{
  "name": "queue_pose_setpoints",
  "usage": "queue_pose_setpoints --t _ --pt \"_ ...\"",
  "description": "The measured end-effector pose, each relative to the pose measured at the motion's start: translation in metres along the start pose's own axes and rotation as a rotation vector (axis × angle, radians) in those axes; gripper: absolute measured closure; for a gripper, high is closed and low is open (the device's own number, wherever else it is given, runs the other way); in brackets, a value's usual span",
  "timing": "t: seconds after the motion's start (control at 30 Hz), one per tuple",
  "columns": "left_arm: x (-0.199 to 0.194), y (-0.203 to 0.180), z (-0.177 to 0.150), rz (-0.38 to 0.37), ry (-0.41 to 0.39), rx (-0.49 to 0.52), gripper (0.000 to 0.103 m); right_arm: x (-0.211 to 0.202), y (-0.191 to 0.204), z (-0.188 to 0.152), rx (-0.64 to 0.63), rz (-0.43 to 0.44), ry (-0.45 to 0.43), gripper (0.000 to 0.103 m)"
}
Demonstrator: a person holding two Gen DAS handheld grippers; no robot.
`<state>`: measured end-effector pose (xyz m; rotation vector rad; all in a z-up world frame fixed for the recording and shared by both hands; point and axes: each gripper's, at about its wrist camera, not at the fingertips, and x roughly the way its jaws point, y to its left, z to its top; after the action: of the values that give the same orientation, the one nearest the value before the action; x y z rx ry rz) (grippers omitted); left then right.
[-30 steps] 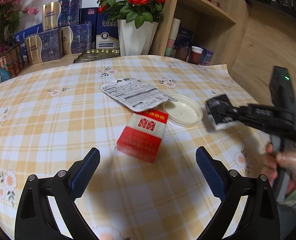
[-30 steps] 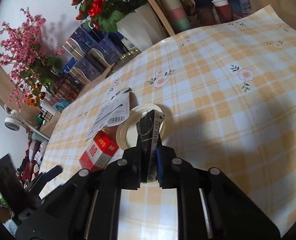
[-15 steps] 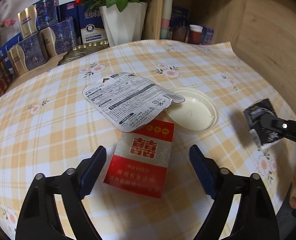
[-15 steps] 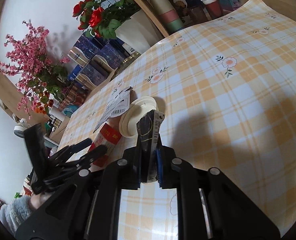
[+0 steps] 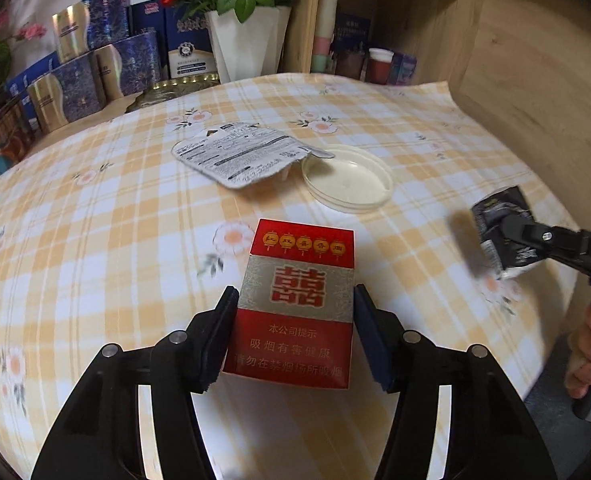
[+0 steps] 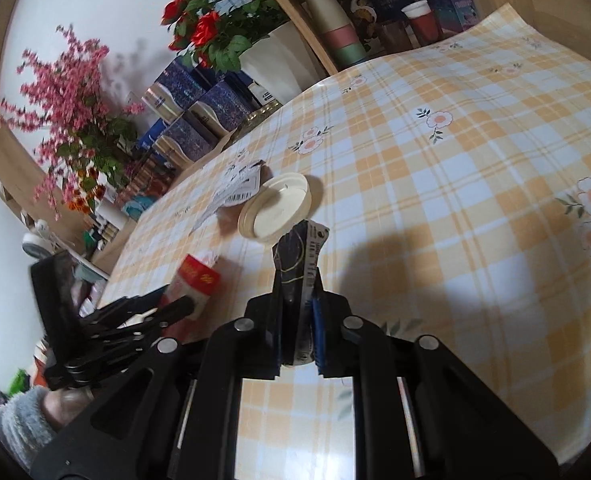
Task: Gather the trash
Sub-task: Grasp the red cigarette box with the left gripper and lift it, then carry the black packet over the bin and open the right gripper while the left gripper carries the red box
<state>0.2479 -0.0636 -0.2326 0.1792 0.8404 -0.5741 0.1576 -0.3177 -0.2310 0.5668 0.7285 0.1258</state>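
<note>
A red cigarette box [image 5: 295, 320] stands between the pads of my left gripper [image 5: 295, 296]. The jaws are closing and both pads touch its sides. In the right wrist view the same box [image 6: 195, 276] sits raised off the checked tablecloth [image 6: 455, 160] in the left gripper [image 6: 175, 304]. My right gripper [image 6: 299, 304] is shut on a crumpled dark wrapper [image 6: 301, 252], held above the cloth near the right edge. A torn printed packet [image 5: 239, 152] and a white round lid [image 5: 347, 180] lie further back on the table.
A white vase of red roses [image 5: 247, 40] and several blue gift boxes [image 5: 75, 80] line the back of the table. A wooden shelf with cups [image 5: 379, 64] stands at the back right. A person's hand [image 5: 587, 360] holds the right gripper beyond the table's right edge.
The left gripper's jaws have narrowed onto the red box, which has come out from under the printed packet. The right gripper has drifted sideways with the dark wrapper.
</note>
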Motion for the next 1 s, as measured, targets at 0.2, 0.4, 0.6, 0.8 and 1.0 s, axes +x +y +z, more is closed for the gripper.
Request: queue_pose_setpoints --t 0.2,0.4,0.6,0.8,1.0 --pt "-0.057 -0.007 -0.023 -0.01 -0.072 -0.053 0.047 -0.022 0.013 -0.02 -0.065 -0.02 0.007 0.088" --pt "-0.104 -0.016 -0.058 -0.021 -0.111 -0.115 0.047 -0.04 0.021 -0.05 -0.121 -0.042 0.032 0.088" --pt "-0.134 -0.031 -0.082 -0.024 -0.131 -0.113 0.047 -0.054 0.037 -0.076 -0.207 -0.049 0.051 0.088" --pt "-0.158 -0.045 -0.101 -0.034 -0.147 -0.09 0.047 -0.065 0.048 -0.098 -0.277 -0.06 0.066 0.088" --pt "-0.179 -0.052 -0.117 -0.033 -0.155 -0.065 0.047 -0.065 0.047 -0.111 -0.299 -0.077 0.092 0.088"
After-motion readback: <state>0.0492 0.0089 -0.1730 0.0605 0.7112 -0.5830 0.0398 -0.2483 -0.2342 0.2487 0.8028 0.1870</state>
